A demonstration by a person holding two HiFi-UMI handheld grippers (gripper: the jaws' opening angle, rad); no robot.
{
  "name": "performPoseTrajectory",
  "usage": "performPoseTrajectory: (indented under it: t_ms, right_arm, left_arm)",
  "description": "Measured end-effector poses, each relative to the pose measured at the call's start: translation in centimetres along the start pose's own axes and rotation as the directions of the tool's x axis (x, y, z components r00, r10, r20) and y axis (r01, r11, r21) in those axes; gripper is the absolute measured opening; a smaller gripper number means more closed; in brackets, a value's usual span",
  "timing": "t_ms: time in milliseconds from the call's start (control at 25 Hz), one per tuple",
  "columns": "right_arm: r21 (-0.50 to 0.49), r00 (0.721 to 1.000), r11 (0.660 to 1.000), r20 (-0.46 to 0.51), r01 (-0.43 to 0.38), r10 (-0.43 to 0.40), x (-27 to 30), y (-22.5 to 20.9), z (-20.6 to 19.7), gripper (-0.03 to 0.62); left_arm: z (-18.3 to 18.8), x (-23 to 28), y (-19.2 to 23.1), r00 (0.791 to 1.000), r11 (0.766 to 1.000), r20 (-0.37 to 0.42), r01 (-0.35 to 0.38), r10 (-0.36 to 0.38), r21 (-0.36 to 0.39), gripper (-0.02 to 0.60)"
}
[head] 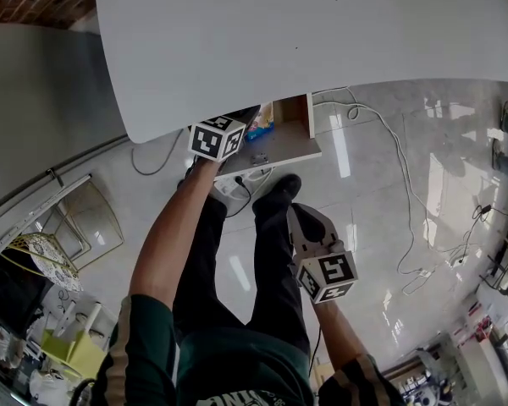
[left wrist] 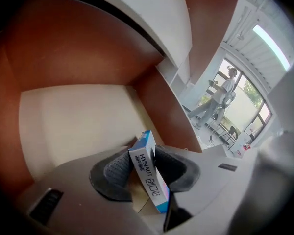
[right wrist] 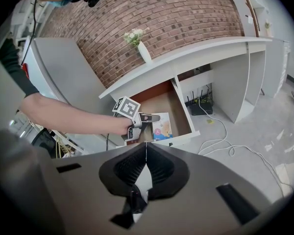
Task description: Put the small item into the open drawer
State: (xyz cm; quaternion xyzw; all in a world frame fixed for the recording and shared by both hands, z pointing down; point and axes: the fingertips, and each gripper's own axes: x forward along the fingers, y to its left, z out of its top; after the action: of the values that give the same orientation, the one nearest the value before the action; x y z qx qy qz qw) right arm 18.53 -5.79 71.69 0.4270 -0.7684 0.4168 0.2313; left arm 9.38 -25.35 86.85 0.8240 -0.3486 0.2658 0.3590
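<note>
A curved white desk top (head: 305, 41) fills the upper part of the head view, and a red brick wall (right wrist: 186, 18) rises behind it. Below spreads a glossy pale floor (head: 389, 244) with thin white cables (head: 400, 172) trailing across it. A slim white vase (right wrist: 143, 53) of white flowers stands on the desk top.

The drawer (head: 288, 152) is pulled out from under the desk edge. It has a white front panel, reddish-brown side walls and a pale bottom. The person's bare left forearm (head: 165, 244) reaches down to it.

The left gripper (left wrist: 144, 150) is inside the drawer, with its marker cube just below the desk edge. Its jaws stand partly apart, loose around the small box (left wrist: 148, 173), a white carton with a blue edge and dark print. The box leans tilted between the dark ribbed pads (left wrist: 115, 170). In the left gripper view a gap shows between the box and the pad on the left, so the pads do not pinch it. The box lies within the drawer's walls, over the pale bottom. Whether its lower end rests on that bottom cannot be told.

The right gripper (right wrist: 146, 148) hangs well apart from the drawer, above the floor beside the person's legs, and points towards the desk. Its jaws are closed tip to tip with nothing between them.
</note>
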Motion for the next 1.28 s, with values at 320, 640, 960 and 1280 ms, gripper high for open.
performPoseTrajectory:
  t_ms: [320,640,960,1280]
  right_arm:
    - [0.006,1.000,1.000,0.000,0.008,-0.008,0.0,-0.3,0.0,0.025]
    - [0.015,1.000,1.000,0.008,0.010,-0.010,0.3,-0.2,0.3,0.025]
    - [-0.007,1.000,1.000,0.007,0.014,-0.014,0.0,0.1,0.4,0.025]
    - [-0.008,1.000,1.000,0.019,0.018,-0.017,-0.6,0.0,1.0,0.025]
  left_arm:
    - [-0.8,0.9,1.6,0.995,0.996,-0.070,-0.071,0.067,-0.055,0.171]
    - [-1.5,0.8,3.0,0.983,0.985,-0.093,-0.164,0.159,-0.049,0.221]
    - [-1.6,0.9,2.9,0.963,0.970,-0.114,-0.245,0.243,0.003,0.258]
    - [-1.5,0.4,2.6,0.952,0.960,-0.122,-0.278,0.280,0.034,0.291]
